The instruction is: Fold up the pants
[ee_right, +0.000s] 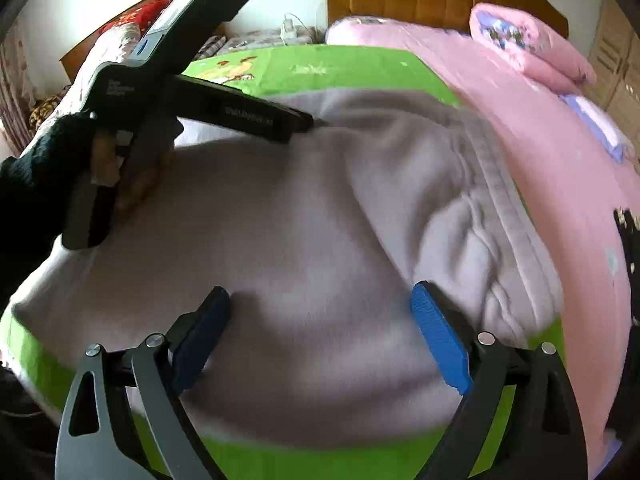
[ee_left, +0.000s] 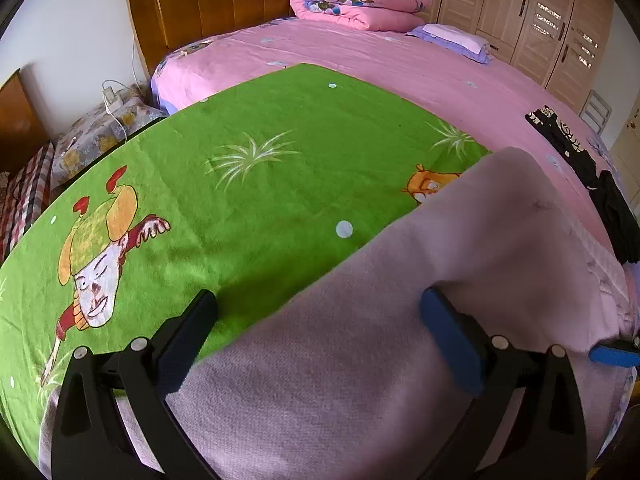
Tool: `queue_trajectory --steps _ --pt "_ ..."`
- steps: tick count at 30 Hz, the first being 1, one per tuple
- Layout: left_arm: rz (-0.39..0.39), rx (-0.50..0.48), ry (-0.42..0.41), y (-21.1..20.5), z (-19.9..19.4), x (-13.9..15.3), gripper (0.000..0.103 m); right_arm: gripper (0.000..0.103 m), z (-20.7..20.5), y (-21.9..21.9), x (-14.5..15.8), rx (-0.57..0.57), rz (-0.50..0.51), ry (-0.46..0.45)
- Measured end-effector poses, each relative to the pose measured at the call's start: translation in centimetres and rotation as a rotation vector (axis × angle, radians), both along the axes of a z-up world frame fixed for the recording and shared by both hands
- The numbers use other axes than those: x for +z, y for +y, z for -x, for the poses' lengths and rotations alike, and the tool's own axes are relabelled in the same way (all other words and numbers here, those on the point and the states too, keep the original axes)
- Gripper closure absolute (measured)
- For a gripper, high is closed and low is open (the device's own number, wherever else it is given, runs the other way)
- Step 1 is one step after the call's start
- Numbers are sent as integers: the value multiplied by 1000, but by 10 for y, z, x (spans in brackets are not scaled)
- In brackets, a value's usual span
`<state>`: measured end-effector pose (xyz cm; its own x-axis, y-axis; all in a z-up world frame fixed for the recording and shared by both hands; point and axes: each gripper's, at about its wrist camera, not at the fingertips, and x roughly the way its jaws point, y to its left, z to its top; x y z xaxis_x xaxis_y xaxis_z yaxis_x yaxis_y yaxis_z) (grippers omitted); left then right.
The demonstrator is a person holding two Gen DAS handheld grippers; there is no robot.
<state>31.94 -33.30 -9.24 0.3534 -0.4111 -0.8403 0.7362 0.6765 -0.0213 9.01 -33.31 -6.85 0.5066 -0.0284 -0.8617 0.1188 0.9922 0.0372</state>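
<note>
The left gripper (ee_left: 320,328) hangs with jaws spread wide over the near edge of pale lilac pants (ee_left: 420,320) lying on a green cartoon sheet (ee_left: 260,184) on a pink bed (ee_left: 400,64); the right gripper (ee_right: 320,336), likewise released, hovers over the pants' rumpled middle.

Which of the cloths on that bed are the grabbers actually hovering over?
The pale lilac pants, spread on the green cartoon blanket. The folded pink quilt sits by the headboard; the black clothes lie at the far edge.
</note>
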Motion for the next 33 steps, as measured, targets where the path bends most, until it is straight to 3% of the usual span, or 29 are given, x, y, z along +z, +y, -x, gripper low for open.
queue_trajectory --steps 5,8,11,13,15,17,22,24,27,29,31,33 --pt "1 -1 2 0 0 0 1 15 19 -1 1 -21 -9 -4" --pt "53 0 -20 14 3 13 3 14 22 4 0 -22 9 1" --pt "168 29 -64 64 22 55 2 15 16 11 4 -37 53 22" --pt "231 43 -119 119 48 86 2 14 9 21 15 -75 121 14" --pt "216 105 -185 182 74 100 2 14 4 47 40 -14 93 -82" --pt "171 218 -207 250 92 100 2 14 -12 84 61 123 36 -170" --pt "78 549 -125 375 99 74 2 14 -76 179 63 461 11 -177" --pt "65 630 -114 404 99 69 2 14 -106 212 53 574 -37 -155" --pt "25 690 -65 430 88 51 2 14 -145 240 30 635 -91 -74" --pt "30 710 -15 439 82 38 2 14 -165 243 15 614 -65 -38" --pt "41 704 -16 439 78 41 2 13 -177 232 3 572 -53 -20" --pt "16 699 -16 433 75 41 2 13 -177 216 6 548 -121 -46"
